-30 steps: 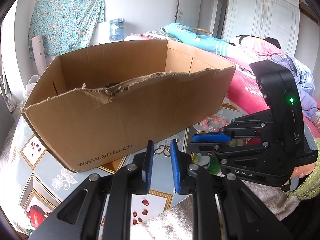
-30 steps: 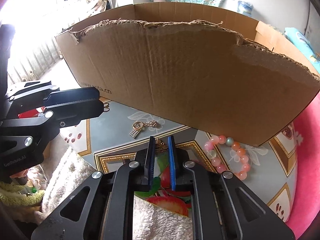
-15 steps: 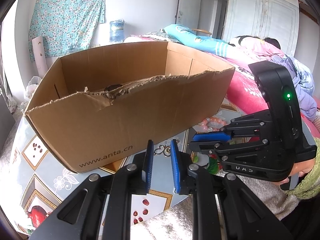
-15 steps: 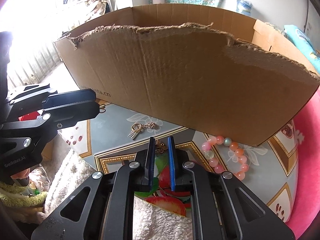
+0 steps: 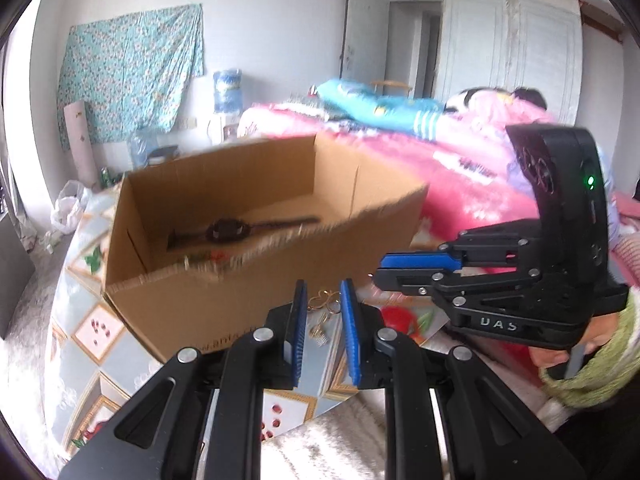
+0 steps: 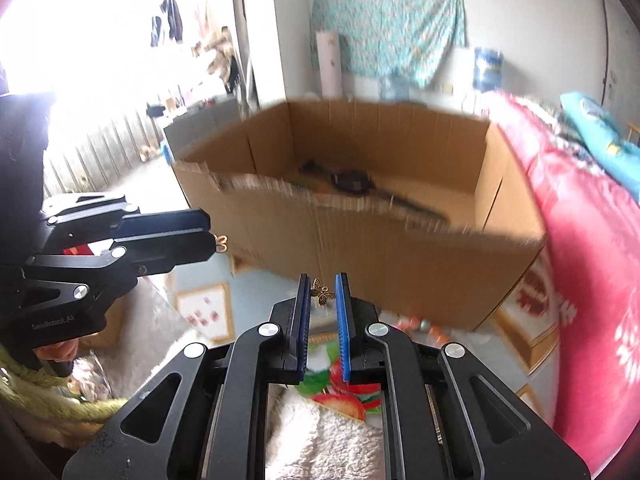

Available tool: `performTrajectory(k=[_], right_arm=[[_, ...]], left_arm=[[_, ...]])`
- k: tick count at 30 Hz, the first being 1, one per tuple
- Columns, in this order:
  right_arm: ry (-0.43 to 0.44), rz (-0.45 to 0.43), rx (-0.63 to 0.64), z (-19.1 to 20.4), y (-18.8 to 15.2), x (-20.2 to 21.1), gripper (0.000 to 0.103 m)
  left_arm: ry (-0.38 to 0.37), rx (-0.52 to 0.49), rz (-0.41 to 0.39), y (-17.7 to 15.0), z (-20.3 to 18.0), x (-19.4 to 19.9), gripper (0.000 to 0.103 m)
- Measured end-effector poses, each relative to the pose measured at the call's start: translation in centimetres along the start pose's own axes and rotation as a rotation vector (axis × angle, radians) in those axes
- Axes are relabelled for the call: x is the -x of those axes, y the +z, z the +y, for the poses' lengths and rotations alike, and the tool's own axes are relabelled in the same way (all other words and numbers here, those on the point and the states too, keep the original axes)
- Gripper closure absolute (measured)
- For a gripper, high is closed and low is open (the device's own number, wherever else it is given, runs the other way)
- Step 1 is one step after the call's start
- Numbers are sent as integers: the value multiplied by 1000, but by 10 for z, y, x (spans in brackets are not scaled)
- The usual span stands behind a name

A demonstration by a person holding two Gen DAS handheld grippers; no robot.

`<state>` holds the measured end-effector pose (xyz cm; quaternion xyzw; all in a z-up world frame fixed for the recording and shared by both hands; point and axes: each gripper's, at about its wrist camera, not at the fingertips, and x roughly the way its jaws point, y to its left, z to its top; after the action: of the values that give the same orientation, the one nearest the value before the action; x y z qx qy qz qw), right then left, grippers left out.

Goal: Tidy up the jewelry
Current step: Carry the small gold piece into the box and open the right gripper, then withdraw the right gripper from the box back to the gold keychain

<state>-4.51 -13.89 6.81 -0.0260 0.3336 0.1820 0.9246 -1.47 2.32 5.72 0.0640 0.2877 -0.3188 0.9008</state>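
1. A gold butterfly charm (image 6: pixel 322 293) sits between the right gripper (image 6: pixel 322 292) fingertips, raised above the table. The blue pads stand a narrow gap apart; the charm spans that gap, but whether they pinch it I cannot tell.
2. A gold pendant (image 5: pixel 323 301) shows at the left gripper (image 5: pixel 323 304) tips, with a small chain piece below it. The pads are slightly parted; I cannot tell whether the pendant is held or lies on the table beyond.
3. A dark watch (image 5: pixel 228 230) lies flat on the floor of the cardboard box (image 5: pixel 200 312), strap stretched along the box's length.
4. A pink bead bracelet (image 6: pixel 420 326) lies on the table (image 5: pixel 80 344) by the box's near right corner, blurred.
5. Both grippers are held level and point at the box's torn near wall, side by side, the left one near the table's front edge.
6. In the left view the right gripper crosses sideways at the right, gripped by a hand (image 5: pixel 556 356) in a green sleeve.
7. A pink bed (image 6: pixel 592 280) runs along the table's right edge.
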Motion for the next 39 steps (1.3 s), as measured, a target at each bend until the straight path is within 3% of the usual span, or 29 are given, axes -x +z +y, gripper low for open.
performTrajectory(k=[5, 8, 10, 13, 20, 25, 29, 34, 39], right_arm=[[11, -114, -6, -9, 28, 25, 92], [-5, -130, -39, -24, 43, 16, 92], [-14, -116, -74, -37, 51, 3, 92], [-15, -79, -146, -60, 58, -18, 92], [-21, -10, -170, -78, 61, -49, 92], [-15, -11, -174, -79, 61, -55, 79], [-5, -24, -182, -80, 62, -56, 76], [1, -38, -193, -80, 63, -53, 71], [-3, -52, -204, -81, 65, -50, 59]], left_arm=[[-39, -17, -83, 35, -2, 22, 87], [-49, -31, -91, 54, -1, 13, 87], [-32, -32, -65, 67, 4, -4, 87], [-50, 46, 8, 83, 23, -44, 87], [-13, 90, 145, 92, 40, -107, 87], [18, 137, 209, 85, 47, -126, 86], [46, 149, 212, 83, 49, -127, 71], [85, 124, 209, 84, 48, -125, 61], [96, 135, 205, 85, 50, -122, 56]])
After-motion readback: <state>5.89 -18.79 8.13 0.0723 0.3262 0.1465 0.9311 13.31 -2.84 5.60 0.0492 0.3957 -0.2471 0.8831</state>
